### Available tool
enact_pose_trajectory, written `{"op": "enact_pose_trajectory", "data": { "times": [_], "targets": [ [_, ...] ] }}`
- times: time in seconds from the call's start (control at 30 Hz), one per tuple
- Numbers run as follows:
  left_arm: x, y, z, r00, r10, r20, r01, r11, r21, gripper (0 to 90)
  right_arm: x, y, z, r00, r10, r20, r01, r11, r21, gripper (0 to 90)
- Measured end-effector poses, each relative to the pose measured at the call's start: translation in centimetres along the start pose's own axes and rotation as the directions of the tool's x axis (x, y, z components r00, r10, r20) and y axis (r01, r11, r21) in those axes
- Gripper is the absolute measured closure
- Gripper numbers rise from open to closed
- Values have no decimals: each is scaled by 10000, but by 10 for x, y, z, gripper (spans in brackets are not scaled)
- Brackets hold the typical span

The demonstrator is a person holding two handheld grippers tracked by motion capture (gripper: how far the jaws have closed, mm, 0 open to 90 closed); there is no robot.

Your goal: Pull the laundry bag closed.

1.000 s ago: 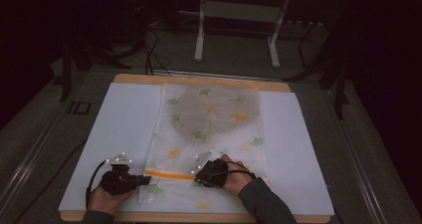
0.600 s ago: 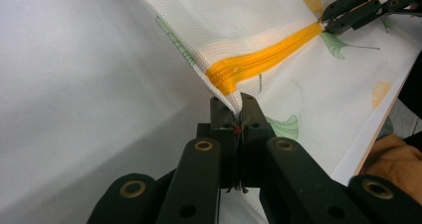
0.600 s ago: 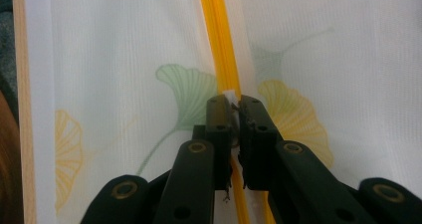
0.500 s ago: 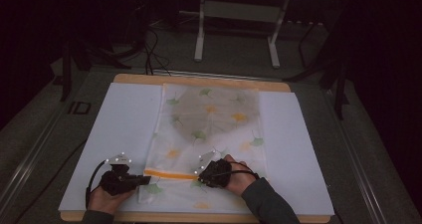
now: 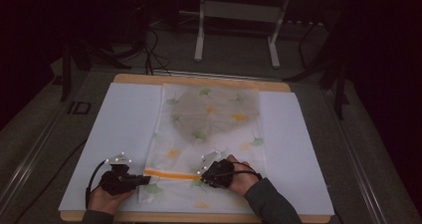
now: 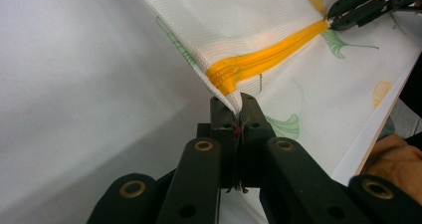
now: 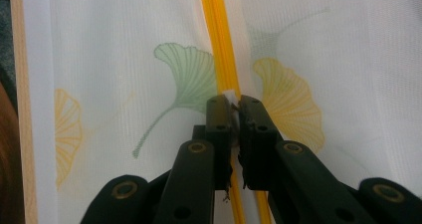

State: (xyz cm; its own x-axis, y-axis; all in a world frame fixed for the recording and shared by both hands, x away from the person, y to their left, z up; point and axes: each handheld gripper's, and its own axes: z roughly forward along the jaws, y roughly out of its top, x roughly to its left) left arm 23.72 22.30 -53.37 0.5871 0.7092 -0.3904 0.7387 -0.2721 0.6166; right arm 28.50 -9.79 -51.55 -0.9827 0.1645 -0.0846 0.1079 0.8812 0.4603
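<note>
A white mesh bag (image 5: pixel 219 139) printed with green and yellow leaves lies flat on the white board (image 5: pixel 119 129). A grey garment (image 5: pixel 214 112) shows through its far half. An orange zipper (image 5: pixel 171 174) runs across its near end. My left gripper (image 5: pixel 144 179) is shut on the bag's left edge (image 6: pixel 226 97) at the zipper's end (image 6: pixel 263 59), lifting it slightly. My right gripper (image 5: pixel 203 173) is shut on the small white zipper pull (image 7: pixel 229 93) on the zipper (image 7: pixel 219 35). In the left gripper view the right gripper (image 6: pixel 331 17) shows at the zipper's far end.
The white board rests on a wooden table (image 5: pixel 199 79) whose near edge (image 5: pixel 199 217) lies just below the hands. A metal stand (image 5: pixel 236 30) and cables (image 5: pixel 149 40) sit on the dark floor beyond the table.
My right gripper has crept slightly to the right along the zipper. The left gripper has stayed in place on the bag's edge.
</note>
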Motion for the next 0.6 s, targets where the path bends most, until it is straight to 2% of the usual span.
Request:
{"op": "enact_pose_trajectory", "data": {
  "times": [0.6],
  "targets": [
    [0,0,0,10000,18,-41,-18,10000,0,883,-2,-13,-8,9999,129,107,-131,9998,175,843]
  ]
}}
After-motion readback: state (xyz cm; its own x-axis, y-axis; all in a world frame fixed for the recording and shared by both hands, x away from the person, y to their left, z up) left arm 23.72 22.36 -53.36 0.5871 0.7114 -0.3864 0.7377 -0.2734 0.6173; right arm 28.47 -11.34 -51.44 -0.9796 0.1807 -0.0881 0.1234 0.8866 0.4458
